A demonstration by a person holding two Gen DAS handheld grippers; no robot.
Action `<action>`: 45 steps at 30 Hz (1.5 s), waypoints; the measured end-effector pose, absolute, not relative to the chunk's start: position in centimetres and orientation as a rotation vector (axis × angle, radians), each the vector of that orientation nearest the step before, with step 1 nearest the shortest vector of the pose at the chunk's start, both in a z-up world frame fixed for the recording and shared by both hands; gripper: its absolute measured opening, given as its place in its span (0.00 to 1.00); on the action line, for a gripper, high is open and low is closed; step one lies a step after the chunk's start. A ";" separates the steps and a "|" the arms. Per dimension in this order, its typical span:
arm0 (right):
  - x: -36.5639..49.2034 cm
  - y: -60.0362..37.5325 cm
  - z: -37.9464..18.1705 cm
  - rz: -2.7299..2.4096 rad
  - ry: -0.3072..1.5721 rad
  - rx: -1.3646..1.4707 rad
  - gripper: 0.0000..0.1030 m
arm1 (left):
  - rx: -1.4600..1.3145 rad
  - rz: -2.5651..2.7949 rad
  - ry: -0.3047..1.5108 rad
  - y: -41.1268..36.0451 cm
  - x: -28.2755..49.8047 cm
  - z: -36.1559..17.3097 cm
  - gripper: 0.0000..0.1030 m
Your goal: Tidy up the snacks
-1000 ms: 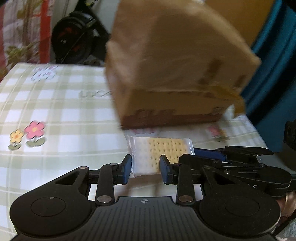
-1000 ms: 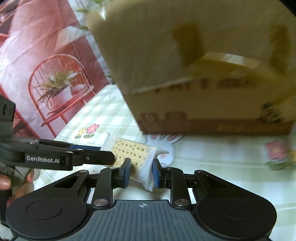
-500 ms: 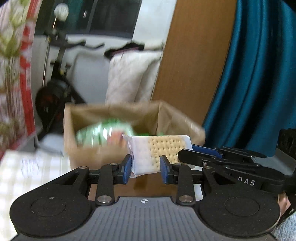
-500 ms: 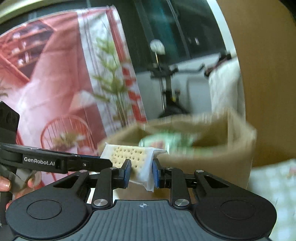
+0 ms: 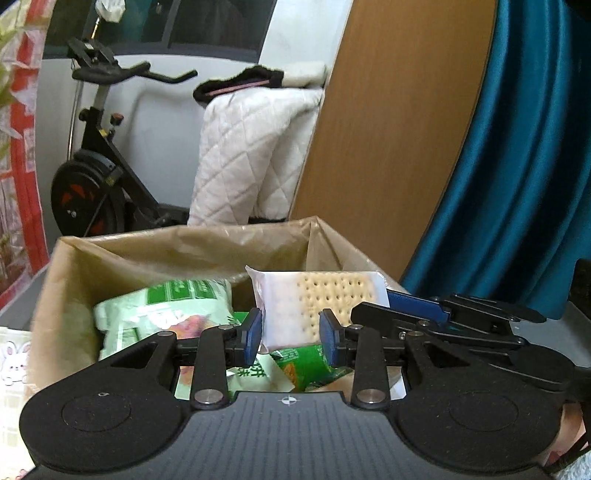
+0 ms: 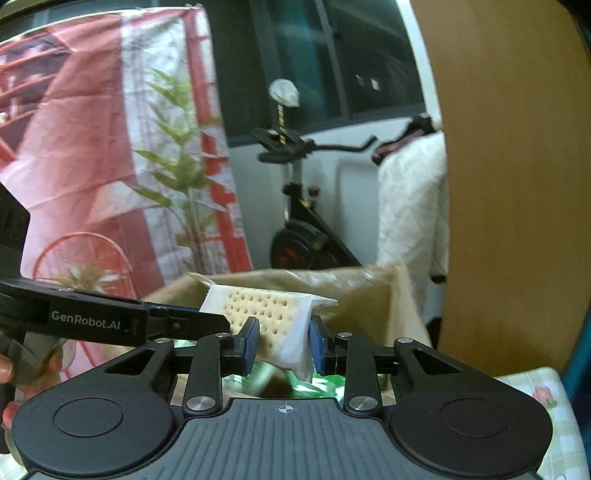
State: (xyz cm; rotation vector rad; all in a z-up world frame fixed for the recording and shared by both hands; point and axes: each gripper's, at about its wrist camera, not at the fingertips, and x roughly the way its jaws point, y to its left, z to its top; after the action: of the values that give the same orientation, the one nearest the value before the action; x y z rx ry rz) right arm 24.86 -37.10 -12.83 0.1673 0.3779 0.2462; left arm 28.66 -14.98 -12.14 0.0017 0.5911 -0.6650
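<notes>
Cracker packet point(image 5: 314, 302) hangs over open cardboard box point(image 5: 177, 243) (green snack bags point(image 5: 162, 314) inside), left gripper point(image 5: 290, 334) clamped on one end, right gripper point(image 6: 282, 343) opening, packet between its pads.

Exercise bike point(image 5: 99, 177) stands against a white wall under a dark window point(image 5: 207, 22), with a white quilted blanket point(image 5: 251, 155) draped just beside it and a dark garment point(image 5: 236, 83) on top. Right of that a brown wooden panel point(image 5: 388, 129), then a teal curtain point(image 5: 517, 166). Left side: red and white printed hanging with a plant and chair design point(image 6: 110, 166); checked floral cloth covers the tabletop point(image 6: 550, 402).
</notes>
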 end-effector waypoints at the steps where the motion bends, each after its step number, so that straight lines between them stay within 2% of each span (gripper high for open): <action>1: 25.0 -37.1 -13.4 0.241 0.386 0.167 0.27 | 0.000 -0.663 0.598 -15.1 28.9 -12.5 0.34; 7: 25.8 -37.6 -15.3 0.196 0.433 0.166 0.29 | 0.023 -0.649 0.611 -15.9 29.1 -13.4 0.35; 9: 25.3 -37.4 -15.3 0.187 0.426 0.157 0.32 | 0.037 -0.631 0.609 -15.7 29.2 -13.0 0.37; 11: 24.8 -37.0 -15.0 0.171 0.421 0.136 0.49 | 0.034 -0.618 0.596 -14.9 29.0 -12.5 0.42; 16: 22.8 -36.6 -13.4 0.128 0.397 0.149 0.70 | 0.023 -0.588 0.522 -13.0 27.5 -10.1 0.63; 18: 21.6 -36.6 -12.5 0.129 0.375 0.153 0.79 | 0.034 -0.569 0.488 -12.5 26.5 -8.9 0.75; 20: 20.3 -36.2 -11.4 0.133 0.347 0.152 0.88 | 0.062 -0.536 0.456 -12.1 25.2 -7.7 0.83; 23: 18.2 -35.8 -9.7 0.106 0.308 0.162 0.96 | 0.092 -0.496 0.403 -11.3 22.6 -6.0 0.86; 33: 11.4 -33.4 -5.4 0.046 0.247 0.144 0.99 | 0.042 -0.424 0.303 -8.7 15.8 -1.5 0.93; 45: 7.2 -31.7 -3.4 0.068 0.268 0.139 0.99 | 0.037 -0.302 0.263 -7.0 11.1 -1.0 0.95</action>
State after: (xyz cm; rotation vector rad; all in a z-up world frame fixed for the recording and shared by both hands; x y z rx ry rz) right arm 7.15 -31.70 -3.44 0.1392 0.2675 0.0678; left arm 11.14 -7.02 -0.98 0.0371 0.2634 -0.3019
